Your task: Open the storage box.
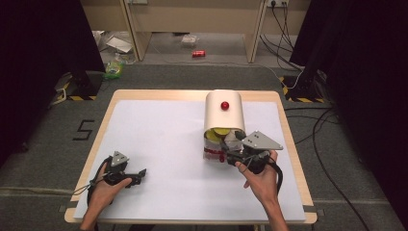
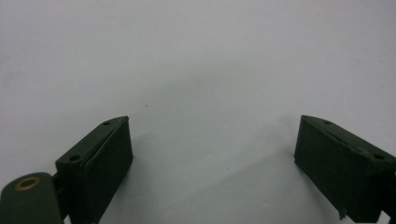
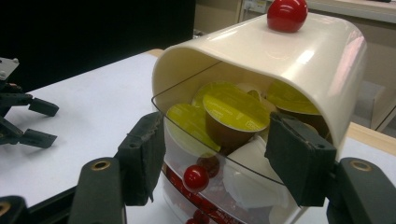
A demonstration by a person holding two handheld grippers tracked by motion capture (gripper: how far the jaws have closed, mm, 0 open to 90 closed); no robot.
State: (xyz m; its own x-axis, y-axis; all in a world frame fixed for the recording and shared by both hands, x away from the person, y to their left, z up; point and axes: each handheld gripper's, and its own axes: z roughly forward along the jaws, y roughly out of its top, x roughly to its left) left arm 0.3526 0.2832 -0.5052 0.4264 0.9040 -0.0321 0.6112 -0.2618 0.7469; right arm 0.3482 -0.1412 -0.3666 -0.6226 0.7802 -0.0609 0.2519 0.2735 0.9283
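Note:
A cream housing [image 1: 224, 115] [image 3: 261, 46] with a red ball knob [image 1: 224, 105] [image 3: 286, 14] lies on the white mat. Out of its near end slides a clear drawer [image 1: 216, 147] [image 3: 187, 140] holding coffee capsules with yellow-green lids [image 3: 233, 109] and a small red knob [image 3: 195, 177] on its front. My right gripper [image 1: 231, 156] [image 3: 217, 154] straddles the drawer front, one jaw pressed against each side wall. My left gripper [image 1: 141, 175] [image 2: 212, 154] rests open over the bare mat at the near left, also seen at the far left of the right gripper view [image 3: 32, 121].
The white mat [image 1: 168, 134] covers a wooden table [image 1: 288, 139]. On the floor beyond lie a red can [image 1: 198, 53] and litter [image 1: 115, 67]. Cables [image 1: 327, 139] trail at the right. Black stands [image 1: 86, 82] flank the table's far corners.

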